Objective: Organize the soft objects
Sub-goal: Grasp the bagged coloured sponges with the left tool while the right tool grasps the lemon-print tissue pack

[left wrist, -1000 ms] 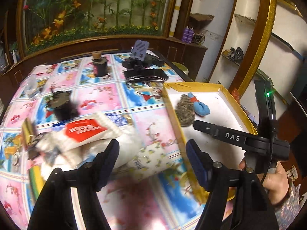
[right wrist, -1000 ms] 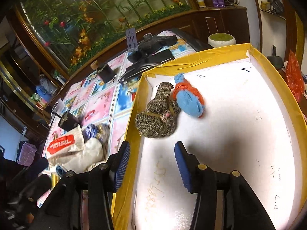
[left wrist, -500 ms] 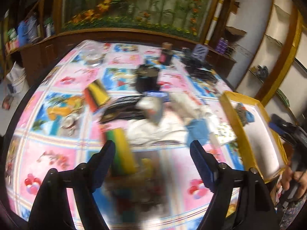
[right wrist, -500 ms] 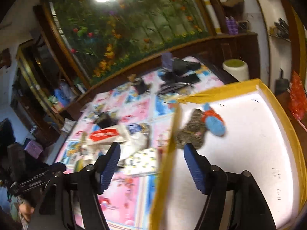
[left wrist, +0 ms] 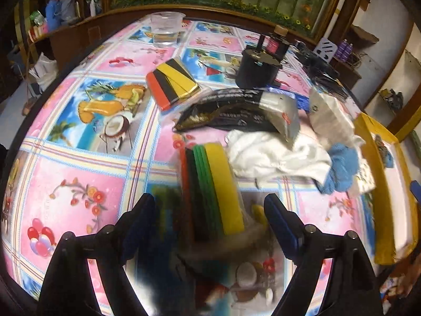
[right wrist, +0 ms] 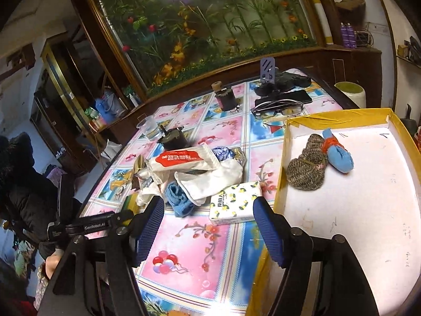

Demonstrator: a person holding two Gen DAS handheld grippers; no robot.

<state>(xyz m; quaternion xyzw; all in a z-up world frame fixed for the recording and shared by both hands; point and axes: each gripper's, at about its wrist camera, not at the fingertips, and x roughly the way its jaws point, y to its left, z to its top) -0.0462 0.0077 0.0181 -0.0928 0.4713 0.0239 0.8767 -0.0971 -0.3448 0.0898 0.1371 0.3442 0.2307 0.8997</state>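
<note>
Pink-and-blue patterned cloth covers the worktop (left wrist: 86,142). Left tongs (left wrist: 209,210) point down at it, jaws opening, pads touching nothing; a striped sponge pack (left wrist: 213,187) in red, black, green and yellow lies between them, blurred at its near end. A second striped pack (left wrist: 172,83) lies farther back, beside a black pouch (left wrist: 226,112). Right of the sponge: white cloth (left wrist: 276,155), then blue knit sock (left wrist: 342,167), touching it.

Right-wrist view: right tongs (right wrist: 209,226) spread wide and empty, above the worktop beside the tray's left wall. Just beyond them, lemon-print tissue pack (right wrist: 235,202). Behind it the pile: white cloth, blue sock, red-label wipes pack (right wrist: 181,160). At right, yellow-rimmed tray (right wrist: 281,163) holds a brown knit bundle (right wrist: 306,168) touching a blue bundle (right wrist: 339,155) tied in orange.
</note>
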